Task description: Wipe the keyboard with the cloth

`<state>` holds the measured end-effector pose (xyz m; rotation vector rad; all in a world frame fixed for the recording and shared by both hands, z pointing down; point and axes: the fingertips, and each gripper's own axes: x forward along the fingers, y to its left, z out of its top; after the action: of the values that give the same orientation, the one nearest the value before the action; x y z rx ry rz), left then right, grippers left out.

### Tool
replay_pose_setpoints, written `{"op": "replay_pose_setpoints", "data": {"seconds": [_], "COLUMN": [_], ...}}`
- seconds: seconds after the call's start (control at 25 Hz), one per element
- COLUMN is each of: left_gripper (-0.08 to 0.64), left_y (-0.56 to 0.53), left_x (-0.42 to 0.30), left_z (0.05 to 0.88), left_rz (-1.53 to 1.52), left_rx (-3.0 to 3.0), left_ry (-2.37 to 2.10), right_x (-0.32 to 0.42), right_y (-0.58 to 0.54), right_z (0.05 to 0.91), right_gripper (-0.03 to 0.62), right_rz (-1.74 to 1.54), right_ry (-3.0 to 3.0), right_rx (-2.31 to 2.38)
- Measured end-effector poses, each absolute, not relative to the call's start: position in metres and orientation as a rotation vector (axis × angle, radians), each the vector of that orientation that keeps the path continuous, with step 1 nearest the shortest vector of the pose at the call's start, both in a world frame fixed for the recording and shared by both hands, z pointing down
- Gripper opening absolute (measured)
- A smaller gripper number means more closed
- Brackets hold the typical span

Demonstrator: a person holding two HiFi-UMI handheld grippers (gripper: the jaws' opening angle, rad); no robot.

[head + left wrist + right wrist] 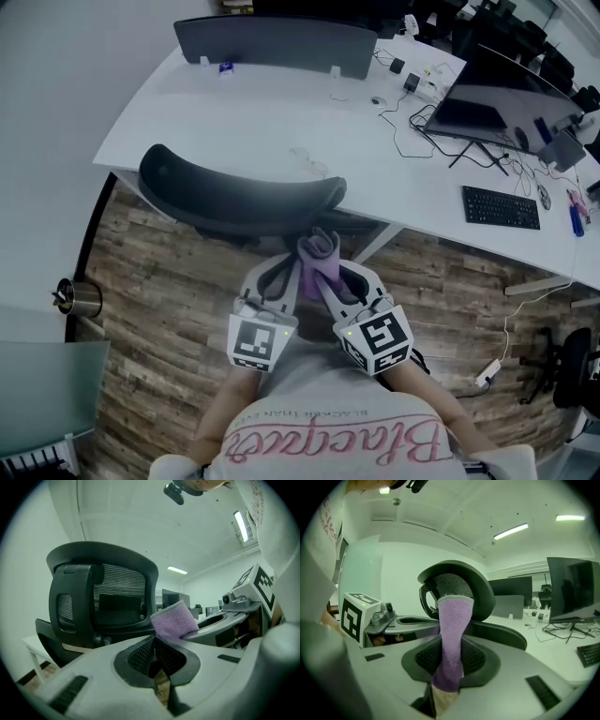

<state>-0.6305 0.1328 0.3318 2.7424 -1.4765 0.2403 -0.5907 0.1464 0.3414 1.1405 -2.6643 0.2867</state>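
A purple cloth [318, 256] stands up between the pads of my right gripper [330, 281], which is shut on it; in the right gripper view the cloth [452, 634] rises upright from the jaws of that gripper [447, 670]. My left gripper [277, 277] is held close beside it, jaws pressed together with nothing between them. In the left gripper view the cloth [174, 620] shows just past the tips of the left gripper [154, 645], and the right gripper's body lies behind it. The black keyboard [501, 207] lies far off to the right on the white desk [244, 122].
A black office chair [239, 194] stands directly ahead of both grippers, tucked at the desk. A dark monitor [502, 98], cables and small items sit behind the keyboard. A grey divider panel [277, 45] runs along the desk's far edge. A metal can [78, 298] stands on the wood floor at left.
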Motion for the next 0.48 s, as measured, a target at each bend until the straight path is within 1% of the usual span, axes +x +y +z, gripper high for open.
{"op": "replay_pose_setpoints", "data": {"seconds": [0.48], "left_gripper": [0.005], "left_y": [0.126], "left_x": [-0.566], "left_z": [0.328], "left_rz": [0.227], "left_rx": [2.689], "left_ry": [-1.572], "right_x": [-0.525], "right_y": [0.138], "right_z": [0.34], "right_gripper": [0.083], "right_rz": [0.3], "right_ry": [-2.708], "right_rx": [1.066]}}
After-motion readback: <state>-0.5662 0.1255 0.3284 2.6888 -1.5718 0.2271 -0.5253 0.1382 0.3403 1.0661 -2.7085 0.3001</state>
